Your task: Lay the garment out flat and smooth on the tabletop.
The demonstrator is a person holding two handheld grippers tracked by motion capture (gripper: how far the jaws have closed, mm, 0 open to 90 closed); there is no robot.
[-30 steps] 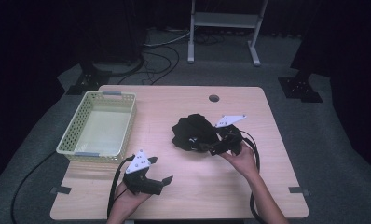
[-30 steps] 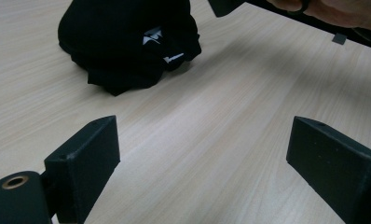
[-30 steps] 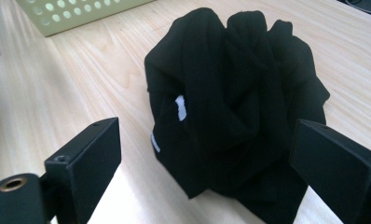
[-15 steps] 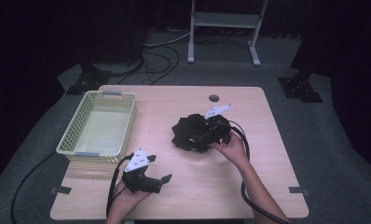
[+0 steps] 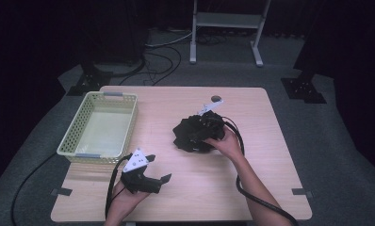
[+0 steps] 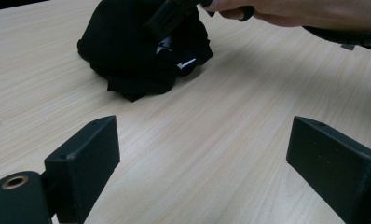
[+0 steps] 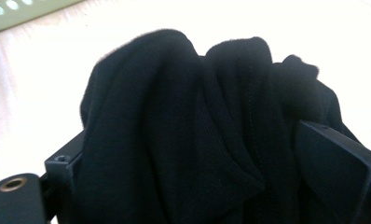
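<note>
A crumpled black cloth (image 5: 189,135) lies in a heap at the middle of the wooden table (image 5: 270,141). My right gripper (image 5: 202,125) is pushed into the cloth from its right side. In the right gripper view the jaws stand wide apart and open, with folds of the cloth (image 7: 197,130) bulging between them (image 7: 188,154). My left gripper (image 5: 158,168) rests low near the table's front left, open and holding nothing. The left gripper view looks between its spread jaws (image 6: 202,149) at the cloth (image 6: 132,51) and at the right hand (image 6: 286,11) farther off.
A pale green plastic basket (image 5: 77,127) stands at the table's left side with nothing in it. A small round hole (image 5: 216,99) sits near the far edge. Cables trail from both grippers off the front. Metal stand legs (image 5: 225,33) are on the floor beyond.
My right gripper has moved left and forward from the cloth's right edge into the heap, so cloth now sits between its jaws. The left gripper has barely shifted.
</note>
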